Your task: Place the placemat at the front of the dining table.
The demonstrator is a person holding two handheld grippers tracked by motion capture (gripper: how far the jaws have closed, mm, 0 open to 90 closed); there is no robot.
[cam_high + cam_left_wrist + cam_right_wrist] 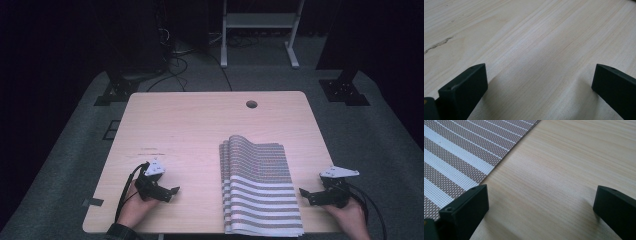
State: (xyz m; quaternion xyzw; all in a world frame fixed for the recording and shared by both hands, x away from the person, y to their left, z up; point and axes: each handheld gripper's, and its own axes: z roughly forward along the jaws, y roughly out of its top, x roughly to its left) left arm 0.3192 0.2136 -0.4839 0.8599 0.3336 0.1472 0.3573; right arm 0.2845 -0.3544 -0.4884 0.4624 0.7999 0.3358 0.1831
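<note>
cloth (260,187) on the right half of the desk (190,130), that's what i'm looking at: a striped piece, brown and white bands, folded into a few stacked layers whose edges fan out along its left side. its near end reaches the desk's front edge, its far end curls up a little.

my right claw (306,194) sits low over the wood just beside the cloth's right edge, near the front corner, pointing in toward it. in the right gripper view its jaws stand wide apart with only bare wood between them, and the striped cloth (461,157) runs up the left side, its edge passing just behind the left jaw. whether that jaw touches the fabric, i can't tell.

my left claw (172,192) is over on the left half, well apart from the cloth, pointing toward it across open wood. in the left gripper view its jaws are spread wide too, nothing gripped, just pale wood grain (536,50) between them.

both hands come in from the front edge, cables trailing back.
</note>
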